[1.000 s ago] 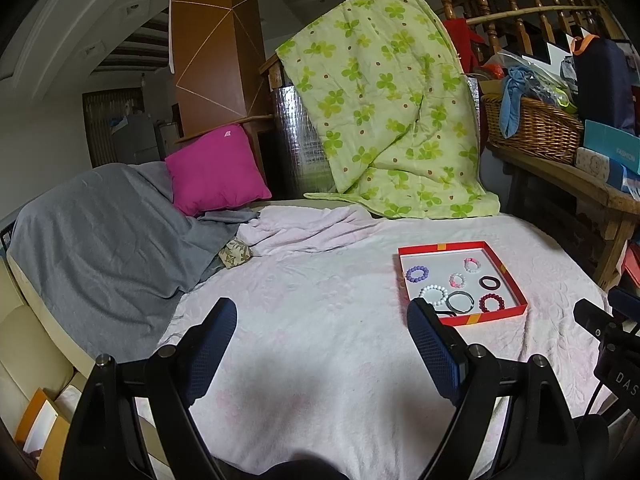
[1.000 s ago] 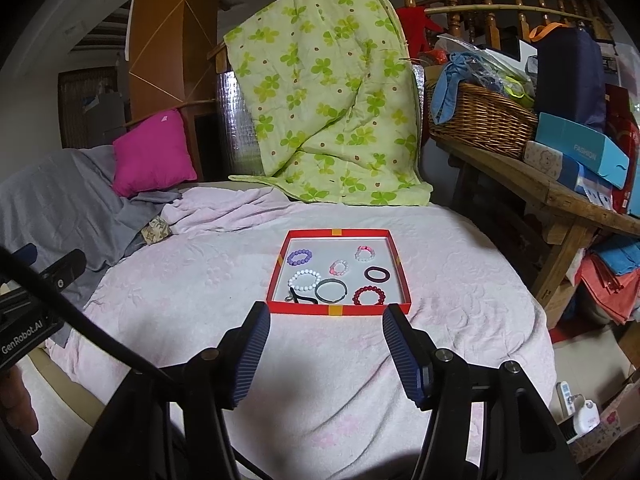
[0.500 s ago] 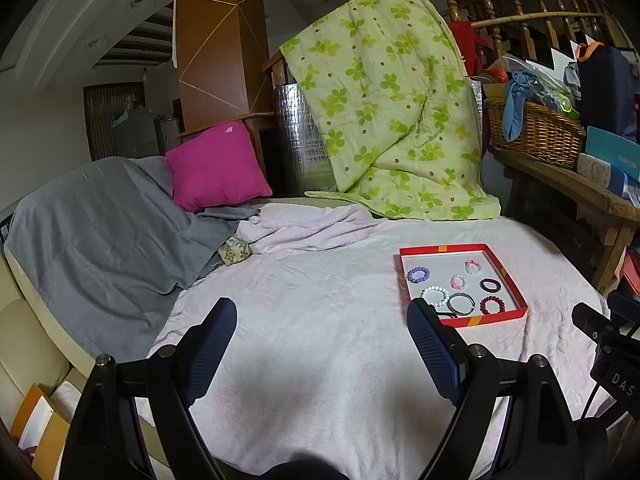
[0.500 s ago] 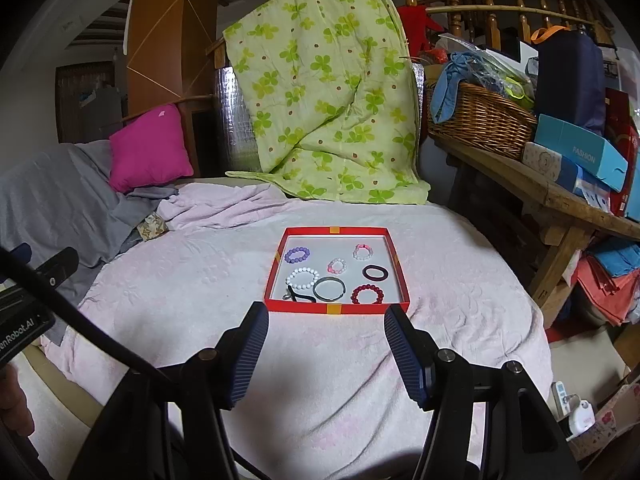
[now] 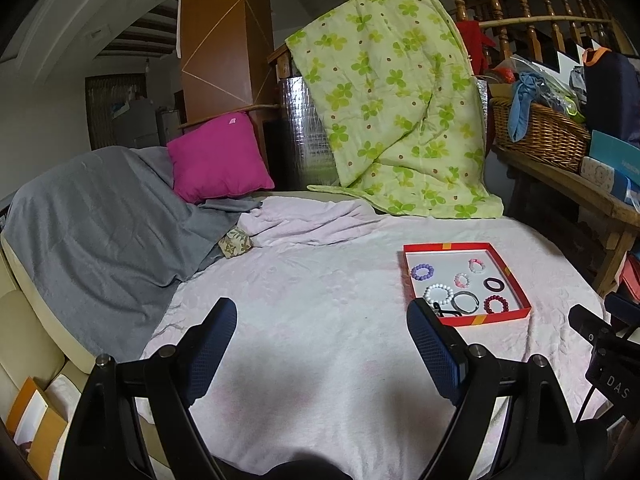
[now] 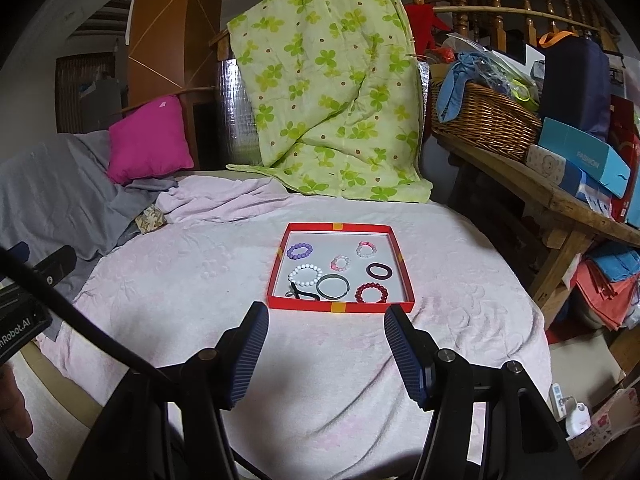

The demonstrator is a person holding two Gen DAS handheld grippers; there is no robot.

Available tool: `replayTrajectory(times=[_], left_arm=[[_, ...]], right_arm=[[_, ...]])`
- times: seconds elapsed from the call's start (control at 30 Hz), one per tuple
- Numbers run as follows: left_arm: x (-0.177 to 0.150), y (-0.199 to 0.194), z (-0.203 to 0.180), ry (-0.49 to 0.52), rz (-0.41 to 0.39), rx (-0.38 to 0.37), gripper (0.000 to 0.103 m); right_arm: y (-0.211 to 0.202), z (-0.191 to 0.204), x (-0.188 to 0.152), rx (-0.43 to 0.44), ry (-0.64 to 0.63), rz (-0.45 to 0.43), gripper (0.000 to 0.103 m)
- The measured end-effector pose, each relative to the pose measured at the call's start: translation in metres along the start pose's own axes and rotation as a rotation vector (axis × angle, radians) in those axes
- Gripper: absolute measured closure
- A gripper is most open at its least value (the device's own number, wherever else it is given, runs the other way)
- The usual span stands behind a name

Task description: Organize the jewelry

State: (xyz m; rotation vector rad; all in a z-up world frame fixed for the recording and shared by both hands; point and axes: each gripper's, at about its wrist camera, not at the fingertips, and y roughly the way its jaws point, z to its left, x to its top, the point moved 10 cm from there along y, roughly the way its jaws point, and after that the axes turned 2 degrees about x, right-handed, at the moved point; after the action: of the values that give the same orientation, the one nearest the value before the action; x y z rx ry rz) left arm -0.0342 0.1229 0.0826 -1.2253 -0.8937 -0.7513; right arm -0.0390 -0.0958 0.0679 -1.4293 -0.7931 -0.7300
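Red tray (image 6: 341, 307) on the pink-covered bed (image 6: 200, 280), holding bead bracelets (image 6: 299, 251) and hair ties (image 6: 380, 271). Right tongs (image 6: 325, 316) stand apart and empty, just short of the tray's near edge, tray centred ahead. Left tongs (image 5: 320, 316) stand wide apart and empty over bare cover; the tray (image 5: 492, 318) lies ahead to their right, just past the right finger (image 5: 434, 344).

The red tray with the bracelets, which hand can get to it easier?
Probably the right gripper: the red tray lies straight ahead, just past its open fingers. From the left gripper it sits off to the right.
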Motion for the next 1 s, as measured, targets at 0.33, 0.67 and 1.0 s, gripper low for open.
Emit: replayTrajectory(times=[0.33,0.67,1.0], left_arm=[[0.000,0.006,0.006,-0.005,0.008,0.022,0.016],[0.003,0.008,-0.001,0.019,0.010,0.064,0.016],[0.006,0.017,-0.021,0.061,0.022,0.089,0.016]], right_arm=[[0.006,0.004,0.012,0.009,-0.017,-0.010,0.039],[0.020,-0.003,0.016,0.044,-0.001,-0.009,0.039],[0.043,-0.018,0.010,0.076,0.023,-0.002,0.039]])
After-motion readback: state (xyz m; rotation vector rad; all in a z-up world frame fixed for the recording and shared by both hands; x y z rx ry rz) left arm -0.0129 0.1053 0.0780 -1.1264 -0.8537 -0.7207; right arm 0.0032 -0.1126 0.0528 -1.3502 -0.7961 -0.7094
